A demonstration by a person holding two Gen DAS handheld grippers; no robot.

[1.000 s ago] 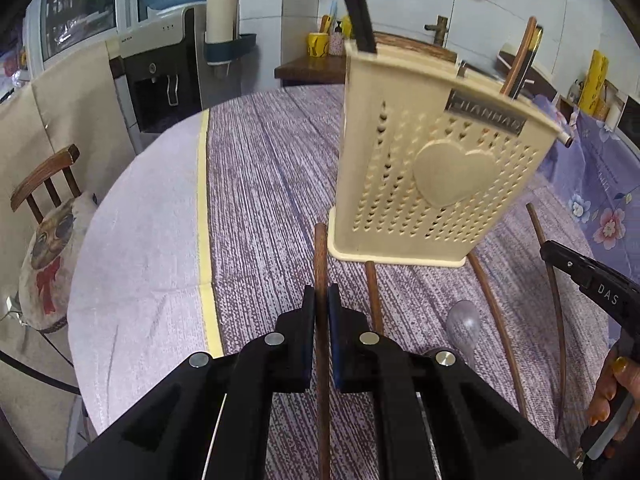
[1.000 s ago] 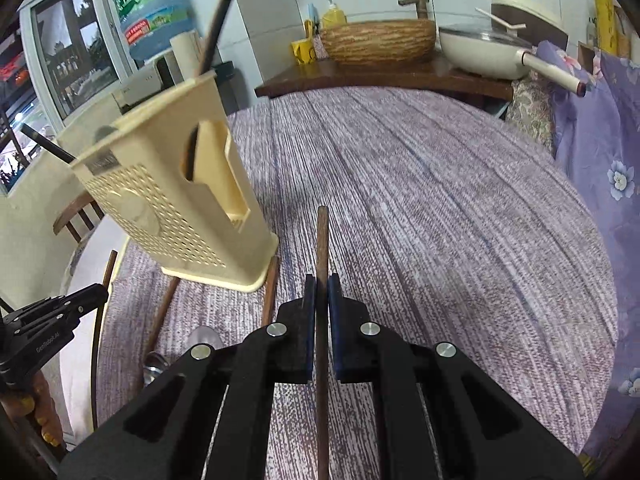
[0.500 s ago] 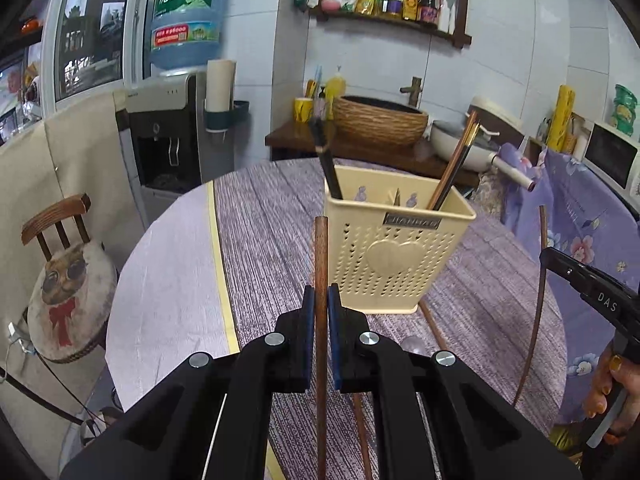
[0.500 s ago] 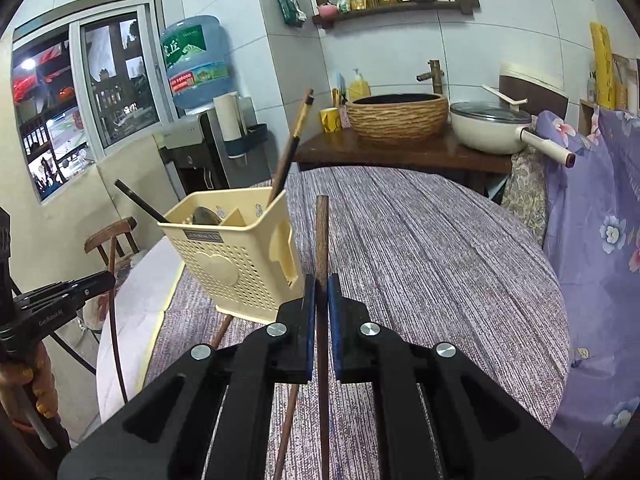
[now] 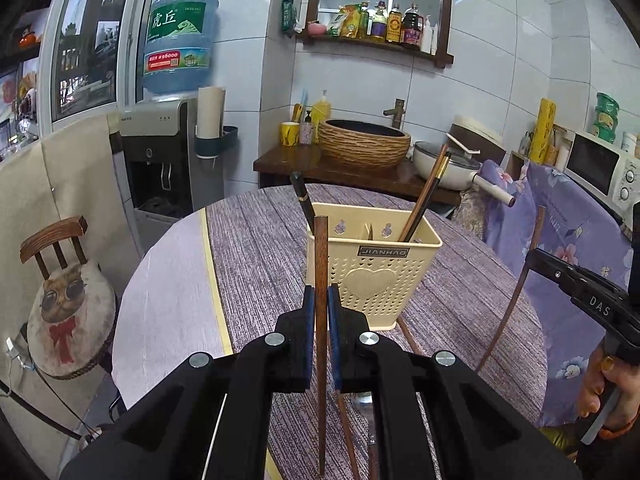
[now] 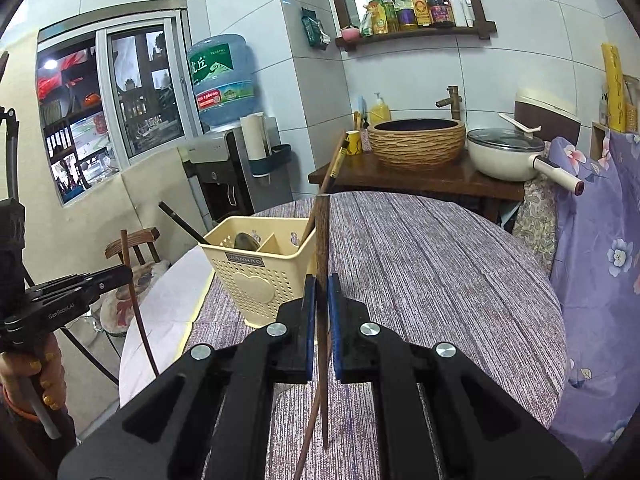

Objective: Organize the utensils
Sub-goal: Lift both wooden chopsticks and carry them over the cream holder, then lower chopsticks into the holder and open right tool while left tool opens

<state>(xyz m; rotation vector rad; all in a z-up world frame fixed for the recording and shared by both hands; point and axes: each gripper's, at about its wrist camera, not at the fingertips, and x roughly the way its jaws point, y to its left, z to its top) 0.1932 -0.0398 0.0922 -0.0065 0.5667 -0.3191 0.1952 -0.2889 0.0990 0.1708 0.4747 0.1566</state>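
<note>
My left gripper [image 5: 319, 300] is shut on a brown wooden chopstick [image 5: 320, 256], held off the table in front of the cream perforated utensil holder [image 5: 376, 284]. My right gripper [image 6: 320, 288] is shut on a second brown chopstick [image 6: 322, 240], right of the holder [image 6: 256, 280]. Each gripper shows at the edge of the other's view, the right gripper [image 5: 534, 256] and the left gripper [image 6: 126, 272], both with a chopstick. The holder contains a black-handled utensil [image 5: 302, 200], a spoon [image 6: 246, 240] and dark chopsticks [image 5: 428, 196]. More chopsticks [image 5: 408, 336] lie on the table.
The round table [image 6: 440, 260] has a purple striped cloth, with a pale strip [image 5: 168, 300] on its left. A wooden chair [image 5: 60, 312] stands left. Behind are a water dispenser [image 5: 168, 152], a side table with a woven basin [image 5: 364, 144] and a pan [image 6: 508, 152]. Purple floral fabric [image 6: 600, 260] hangs right.
Both grippers have risen and drawn back from the holder, each lifting its chopstick off the table. The views have tilted up, and the holder now looks smaller and farther.
</note>
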